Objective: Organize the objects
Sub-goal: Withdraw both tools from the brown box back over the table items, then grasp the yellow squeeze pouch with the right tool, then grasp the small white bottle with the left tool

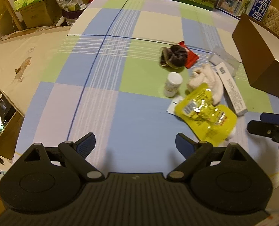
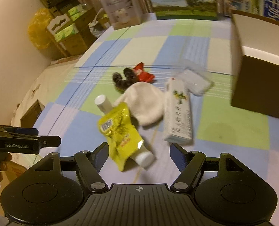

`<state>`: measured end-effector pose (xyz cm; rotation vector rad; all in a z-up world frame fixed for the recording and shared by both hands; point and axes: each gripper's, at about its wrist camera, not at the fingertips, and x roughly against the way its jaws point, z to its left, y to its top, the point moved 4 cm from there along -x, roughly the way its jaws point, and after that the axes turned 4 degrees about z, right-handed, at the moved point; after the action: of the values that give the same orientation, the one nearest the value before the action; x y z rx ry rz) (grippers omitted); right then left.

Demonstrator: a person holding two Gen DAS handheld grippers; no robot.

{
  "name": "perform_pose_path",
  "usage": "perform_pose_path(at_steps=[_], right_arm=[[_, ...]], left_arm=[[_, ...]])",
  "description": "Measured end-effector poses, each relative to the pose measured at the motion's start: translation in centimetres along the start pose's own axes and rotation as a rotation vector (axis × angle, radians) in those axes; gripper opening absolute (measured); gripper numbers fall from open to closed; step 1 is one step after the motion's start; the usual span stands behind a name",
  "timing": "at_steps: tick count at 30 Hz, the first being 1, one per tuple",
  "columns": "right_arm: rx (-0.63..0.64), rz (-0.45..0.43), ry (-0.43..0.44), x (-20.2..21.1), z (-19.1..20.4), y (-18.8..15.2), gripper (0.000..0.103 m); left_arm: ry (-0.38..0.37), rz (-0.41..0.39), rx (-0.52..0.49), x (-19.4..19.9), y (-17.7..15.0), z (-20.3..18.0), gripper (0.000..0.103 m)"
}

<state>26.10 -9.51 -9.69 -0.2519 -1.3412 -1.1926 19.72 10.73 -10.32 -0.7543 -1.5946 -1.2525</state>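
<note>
Jaws: both grippers stand open with nothing between the pads; the left gripper (image 1: 135,145) is spread wide over bare cloth, the right gripper (image 2: 139,156) is spread a little less and straddles the capped end of the yellow pouch (image 2: 120,130).
Pouch: lies flat on the checked tablecloth (image 1: 105,101) toward its near edge, white cap pointing at the right gripper, likely because it is the closest item and the easiest first pick.
Pile: small white bottle (image 1: 172,84) on its side, white sock (image 1: 207,82) and long white carton (image 1: 231,92) crowd just behind the pouch, touching or overlapping, so each probably has to be lifted off singly.
Further back: dark hair scrunchie (image 1: 175,56) rests on a red packet (image 1: 191,56); a clear plastic case (image 1: 224,58) sits beside the carton.
Brown box (image 1: 260,60): stands open toward the right edge, close to the pile, apparently the place the items belong.
Left gripper's place: clear of the pile, probably waiting so the two do not collide.
</note>
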Motion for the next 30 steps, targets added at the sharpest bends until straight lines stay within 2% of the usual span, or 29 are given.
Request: perform_pose_path(at_steps=[7,16,24,30], right_arm=[[0.070,0.021,-0.036,-3.8,1.5,0.5,0.069],[0.144,0.052,-0.072,-7.3,2.3,0.6,0.054],[0.209,0.002,-0.073,-7.7,3.1,-0.1,0.044],[0.228,-0.045,-0.045,-6.5,3.4,-0.4,0.028]], left_arm=[[-0.009,0.007,-0.003,-1.3,1.0,2.2,0.090],[-0.029,0.022,-0.031,-2.8,2.2,3.6,0.090],[-0.040,0.034,-0.053,-3.6,2.8,4.2,0.090],[-0.054,0.034,-0.076,-3.9,3.2,3.9,0.090]])
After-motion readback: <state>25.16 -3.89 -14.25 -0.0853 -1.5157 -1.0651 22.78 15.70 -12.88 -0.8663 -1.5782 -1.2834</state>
